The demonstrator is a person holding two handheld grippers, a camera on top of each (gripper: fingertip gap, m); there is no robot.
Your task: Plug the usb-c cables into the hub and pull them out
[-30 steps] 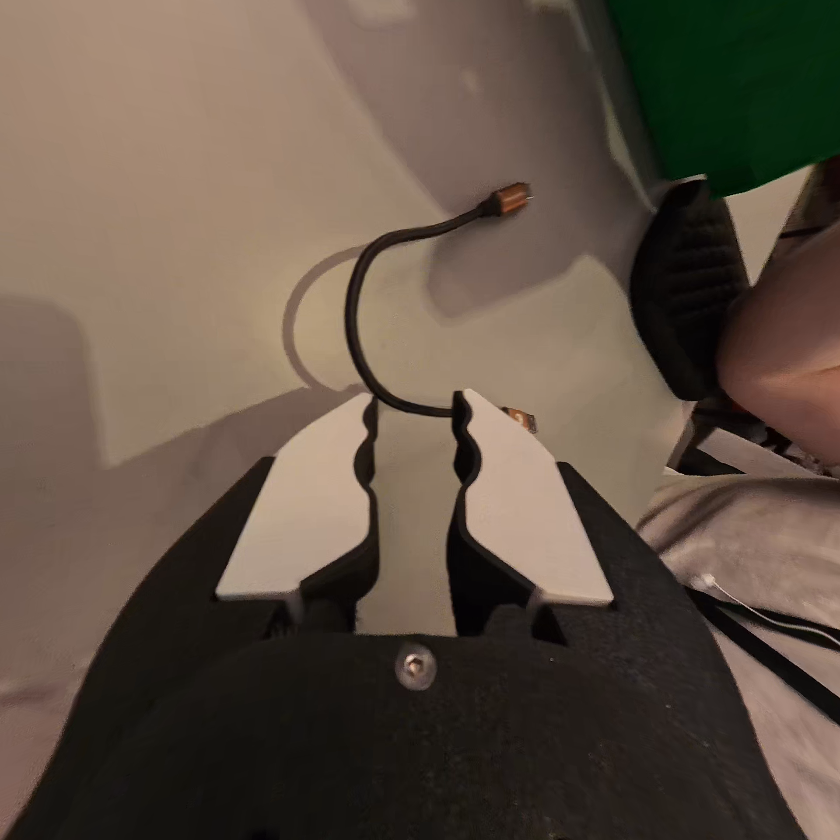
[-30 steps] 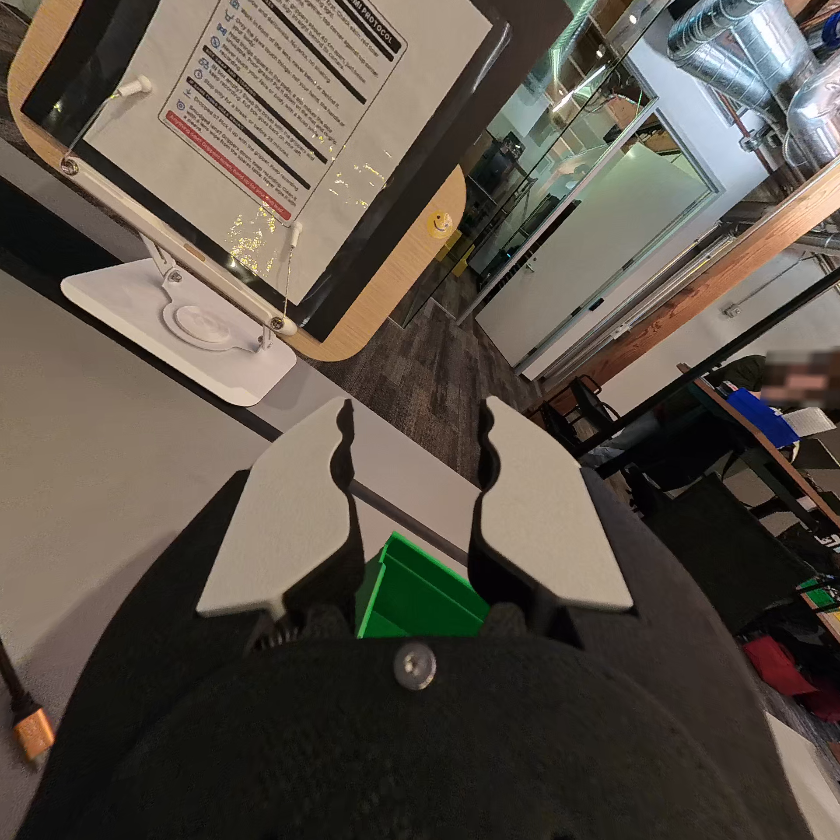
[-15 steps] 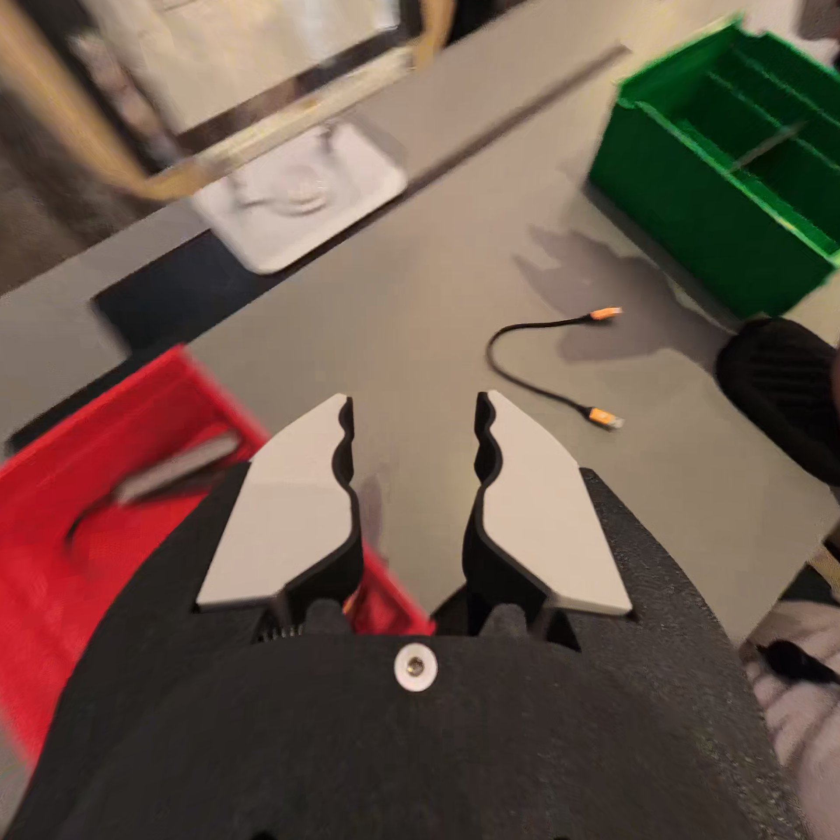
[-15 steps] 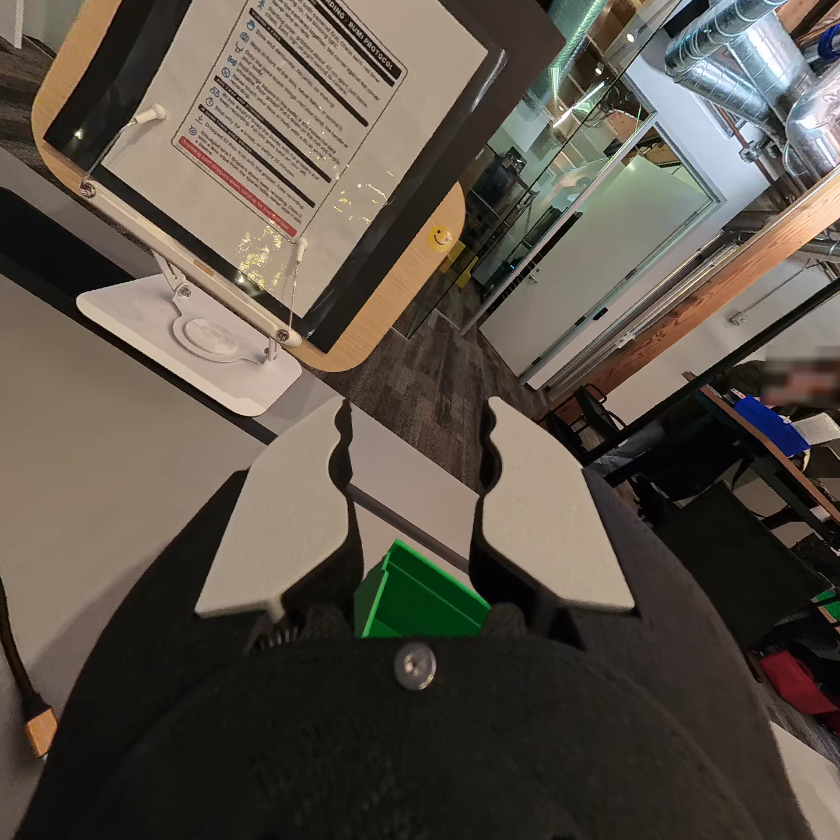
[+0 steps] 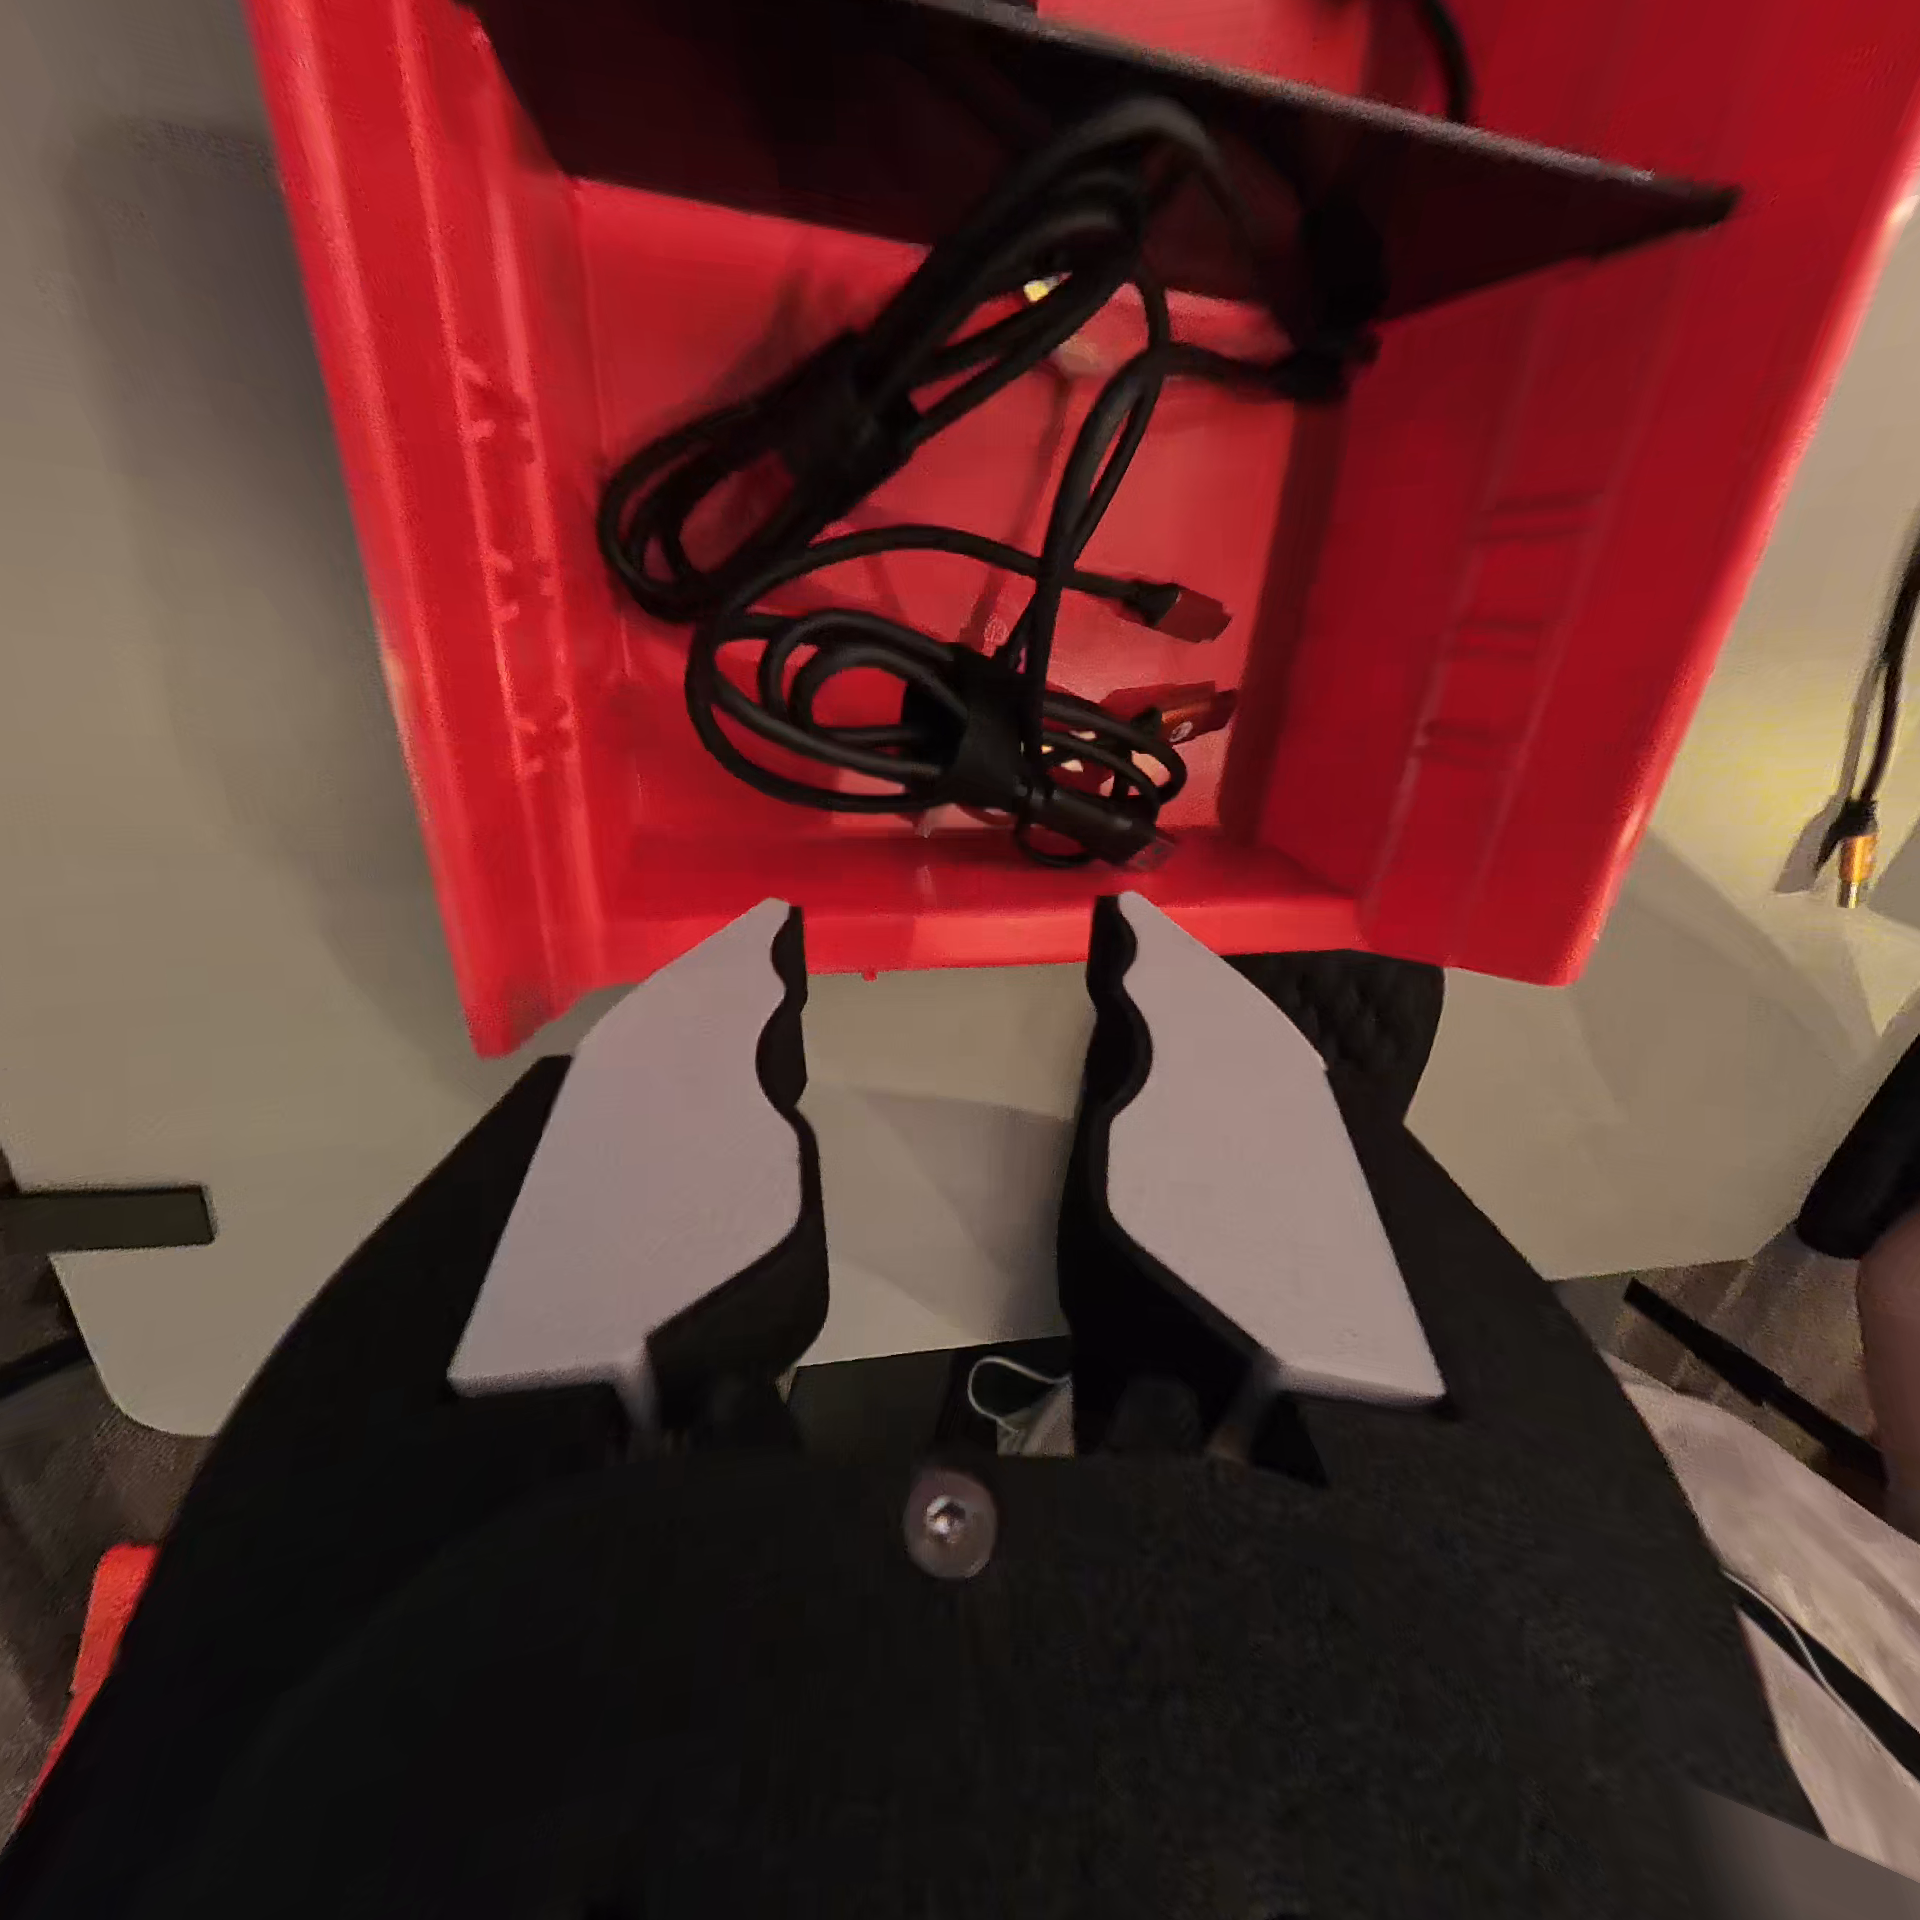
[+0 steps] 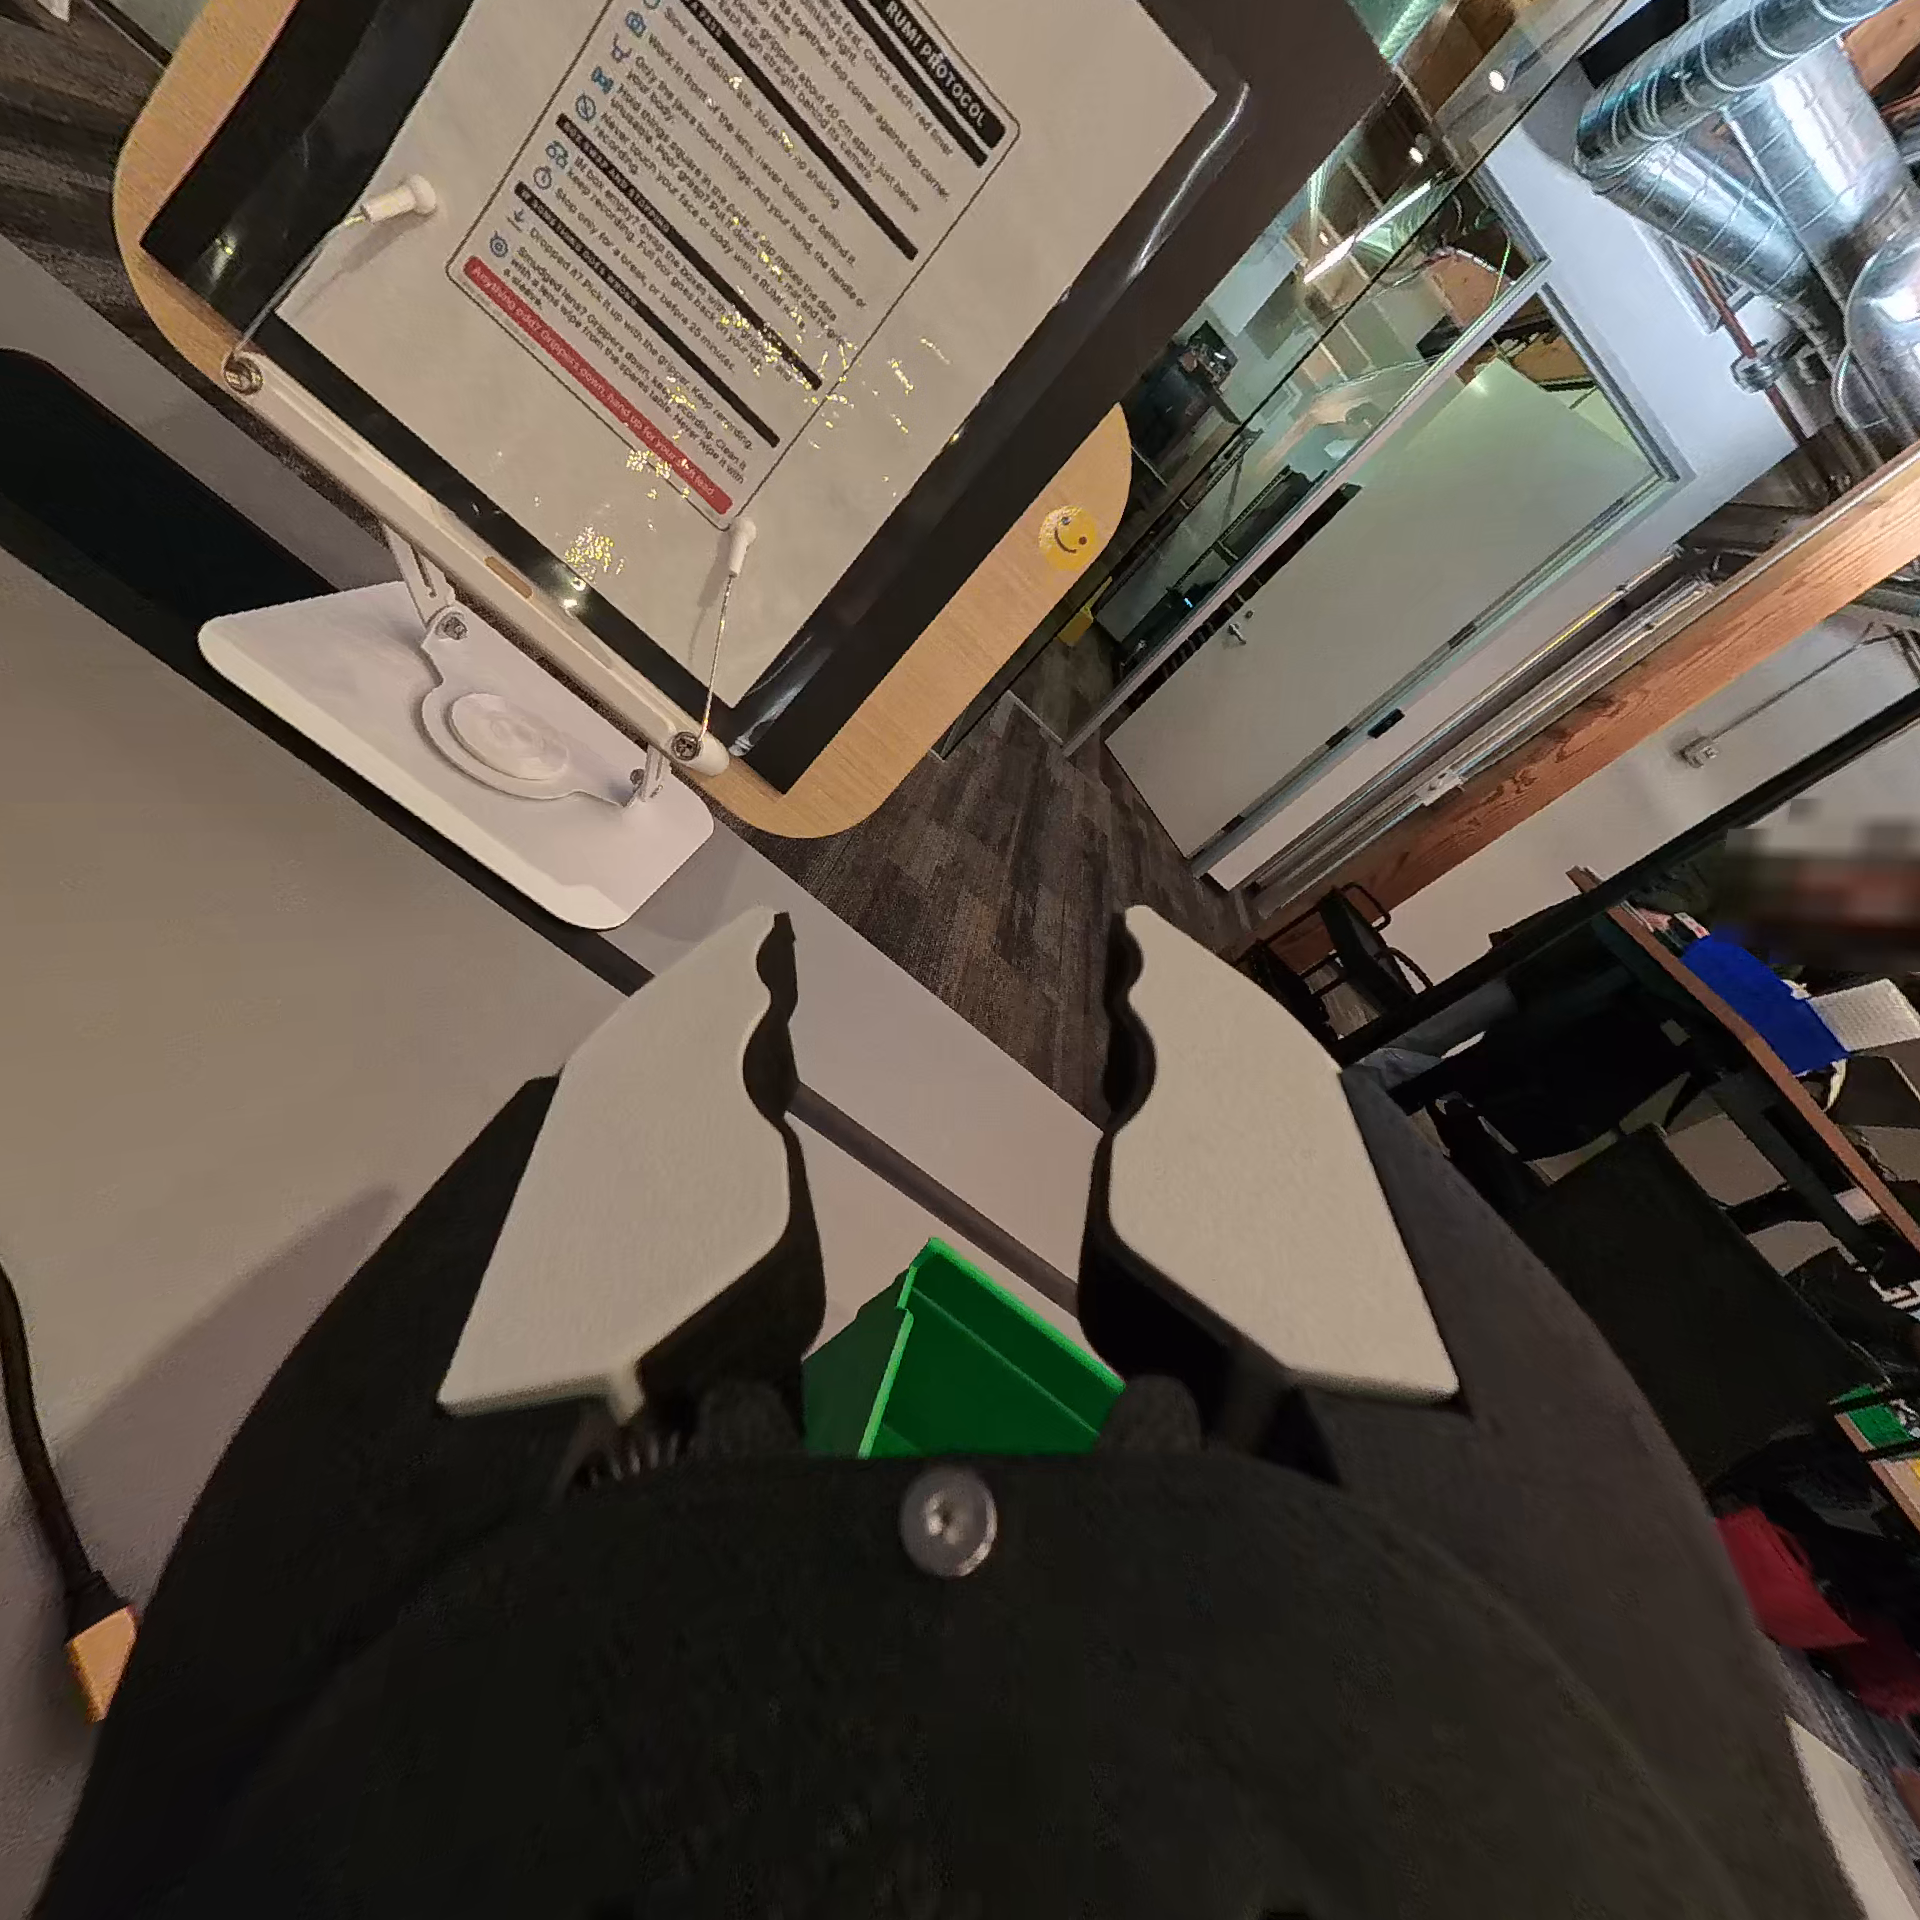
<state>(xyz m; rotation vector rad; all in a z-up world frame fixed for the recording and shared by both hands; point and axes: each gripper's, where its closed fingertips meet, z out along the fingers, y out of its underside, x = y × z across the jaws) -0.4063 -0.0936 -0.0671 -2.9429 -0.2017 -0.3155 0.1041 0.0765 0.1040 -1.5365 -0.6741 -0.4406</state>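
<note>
Red plastic fills the left wrist view: a bin (image 5: 436, 582) on the pale bench (image 5: 187, 623) holds tangled black usb-c cables (image 5: 914, 686), just ahead of the left tool (image 5: 945, 920), spread wide and empty.

In the right wrist view, the right tool (image 6: 951, 930) gapes empty above a green bin (image 6: 956, 1361); one cable end (image 6: 99, 1652) lies at lower left.

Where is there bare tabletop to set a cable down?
Bare table lies left of the red bin, and between the stand and the green bin. The red bin's floor is crowded with coiled cables.
</note>
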